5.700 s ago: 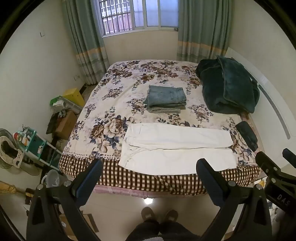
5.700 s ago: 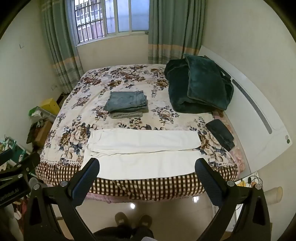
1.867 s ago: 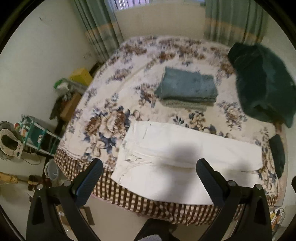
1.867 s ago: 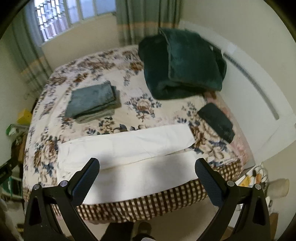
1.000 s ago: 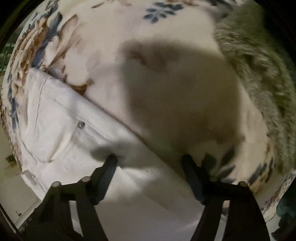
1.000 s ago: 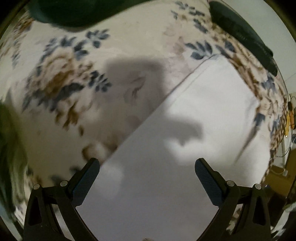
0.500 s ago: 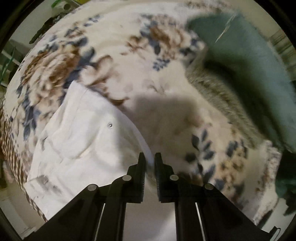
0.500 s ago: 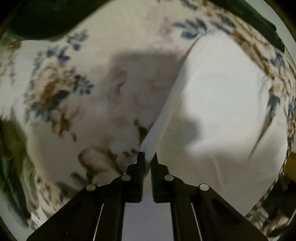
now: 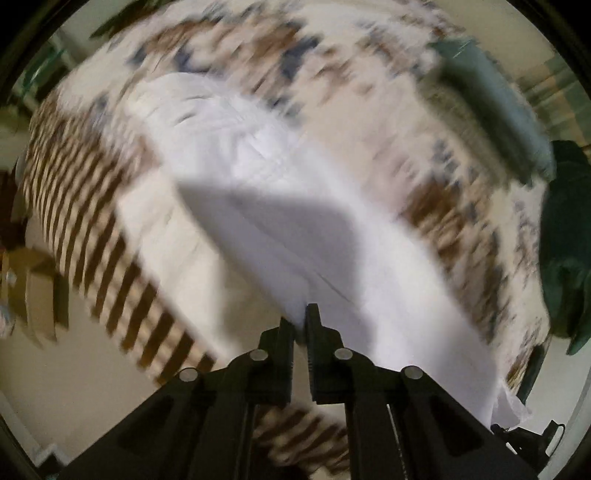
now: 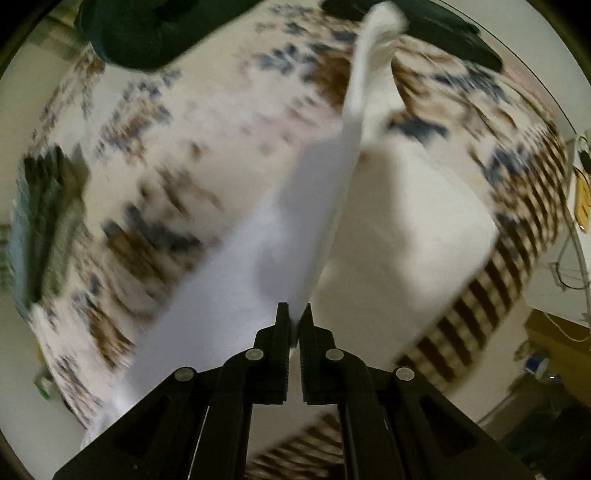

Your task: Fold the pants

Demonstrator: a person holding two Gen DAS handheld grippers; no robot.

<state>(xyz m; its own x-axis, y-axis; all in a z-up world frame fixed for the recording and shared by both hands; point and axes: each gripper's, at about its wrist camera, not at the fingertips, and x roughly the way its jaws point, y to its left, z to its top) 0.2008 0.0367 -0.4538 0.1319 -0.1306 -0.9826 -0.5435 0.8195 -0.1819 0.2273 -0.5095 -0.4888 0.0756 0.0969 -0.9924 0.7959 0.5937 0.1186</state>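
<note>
- Left gripper (image 9: 300,319): jaws clenched on a fold of the white pants (image 9: 280,206); the cloth rises from the bed (image 9: 369,74) ahead of the jaws and gathers into the nip.
- Right gripper (image 10: 292,317): jaws clenched on an edge of the same pants (image 10: 303,221); a long strip of leg runs straight ahead from the tips, lifted clear of the cover, while the other leg lies flat to the right of the jaws.
- Handling, as judged: light, soft and limp; the fabric sags between the two holds and will drape, not hold a line. Not fragile. A thin edge could slip from a shallow pinch, so hold on seams or doubled edges, well inside the jaws.
- Count: one pair of white pants; two grippers; one folded stack of clothes (image 9: 491,110), far ahead and right of the left jaws; one dark green blanket (image 10: 147,33). Motion blur prevents finer counts.
</note>
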